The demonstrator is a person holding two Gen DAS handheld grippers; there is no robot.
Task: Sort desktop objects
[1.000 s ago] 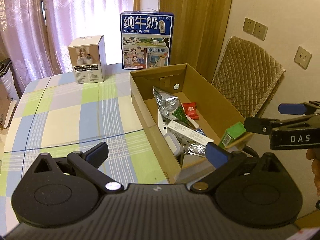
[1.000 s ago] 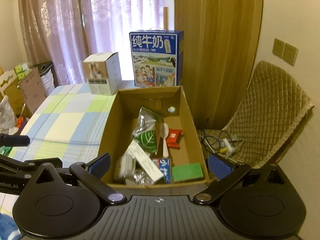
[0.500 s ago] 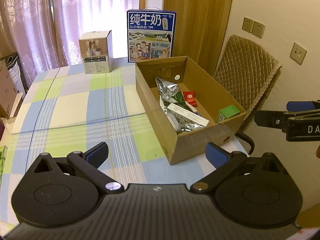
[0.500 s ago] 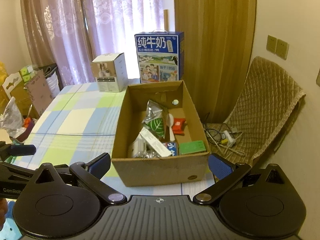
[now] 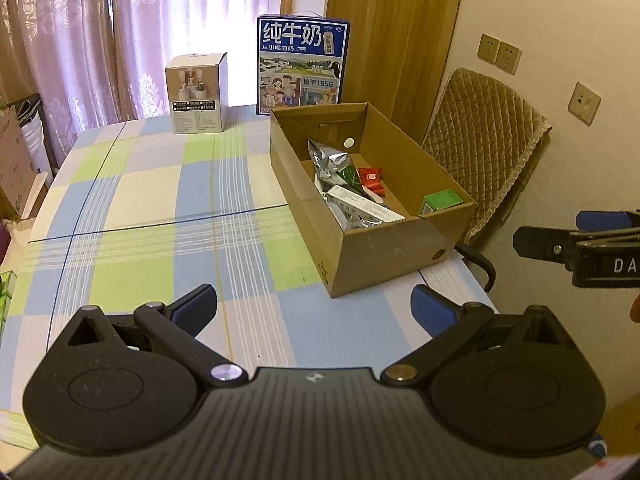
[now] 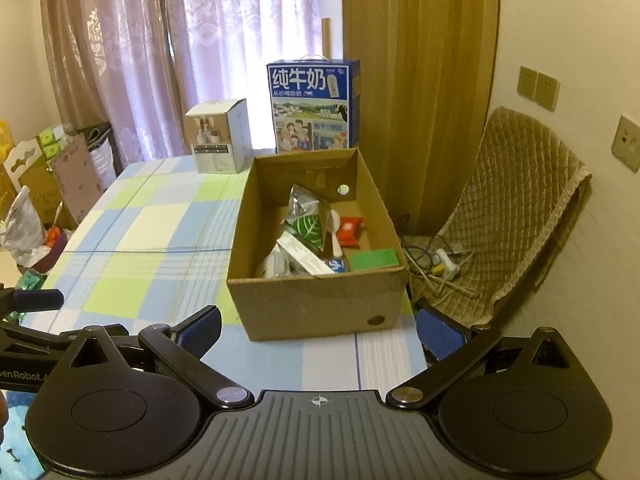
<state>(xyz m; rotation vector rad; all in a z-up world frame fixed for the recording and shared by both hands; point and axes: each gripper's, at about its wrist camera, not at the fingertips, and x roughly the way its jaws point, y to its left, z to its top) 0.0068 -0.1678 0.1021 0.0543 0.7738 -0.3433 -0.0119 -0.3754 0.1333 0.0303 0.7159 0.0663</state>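
Both of your tongs, the left gripper (image 5: 314, 306) and right gripper (image 6: 319, 330), gape wide and hold nothing. The sorted clutter lies inside the open brown cardboard box (image 6: 320, 312); keep both tongs clear of its rim.

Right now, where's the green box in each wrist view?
Left wrist: green box in the cardboard box's near right corner, right of picture centre.
Right wrist: green box against the near wall, right corner, just right of centre.
Shared landmark: blue milk carton behind the cardboard box.
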